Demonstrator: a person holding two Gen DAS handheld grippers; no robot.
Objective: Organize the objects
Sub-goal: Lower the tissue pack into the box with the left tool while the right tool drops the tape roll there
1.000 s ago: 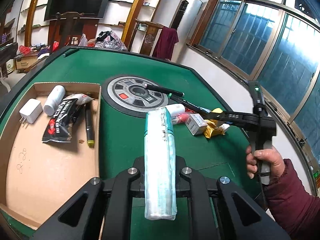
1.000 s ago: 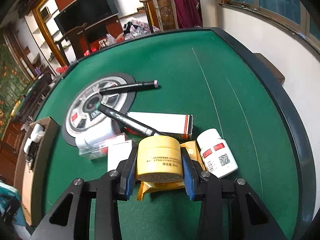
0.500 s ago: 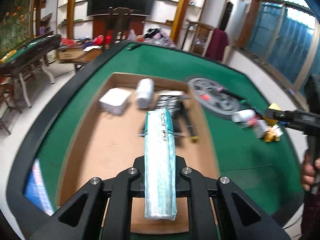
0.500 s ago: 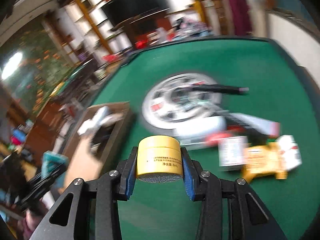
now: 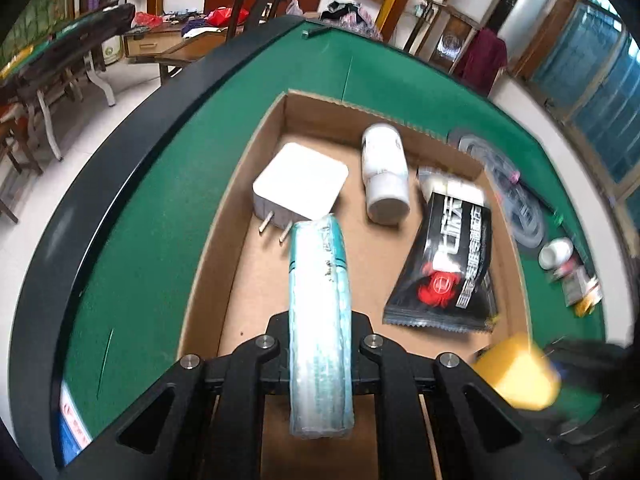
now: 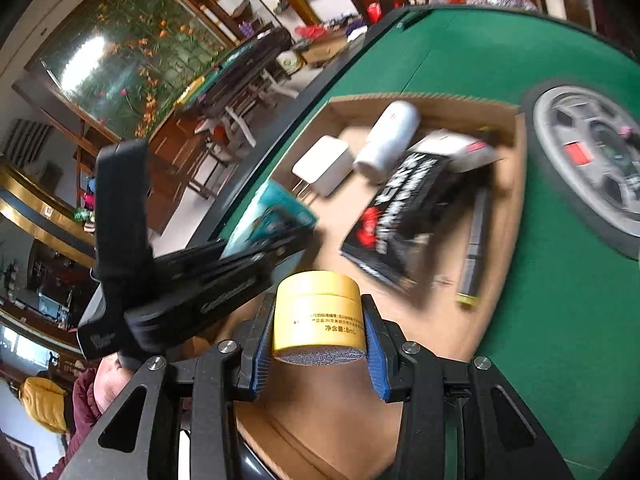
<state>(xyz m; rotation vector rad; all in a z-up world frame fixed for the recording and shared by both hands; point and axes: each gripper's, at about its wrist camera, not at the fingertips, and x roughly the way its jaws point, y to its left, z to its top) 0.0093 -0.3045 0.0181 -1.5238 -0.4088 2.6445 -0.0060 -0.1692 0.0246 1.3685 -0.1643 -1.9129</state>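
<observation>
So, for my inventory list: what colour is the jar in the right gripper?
Yellow jar, clearest in the right wrist view.

Both wrist cameras look steeply down, close over the same cardboard box [image 5: 400, 248] [image 6: 440, 300].

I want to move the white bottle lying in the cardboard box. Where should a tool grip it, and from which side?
Grip the white bottle across its round body near the middle, coming down from above. It lies on its side on the cardboard box floor, cap end toward the camera in the left wrist view. There is bare floor between it and the white charger, while the black packet crowds its other side, so go carefully there.
</observation>
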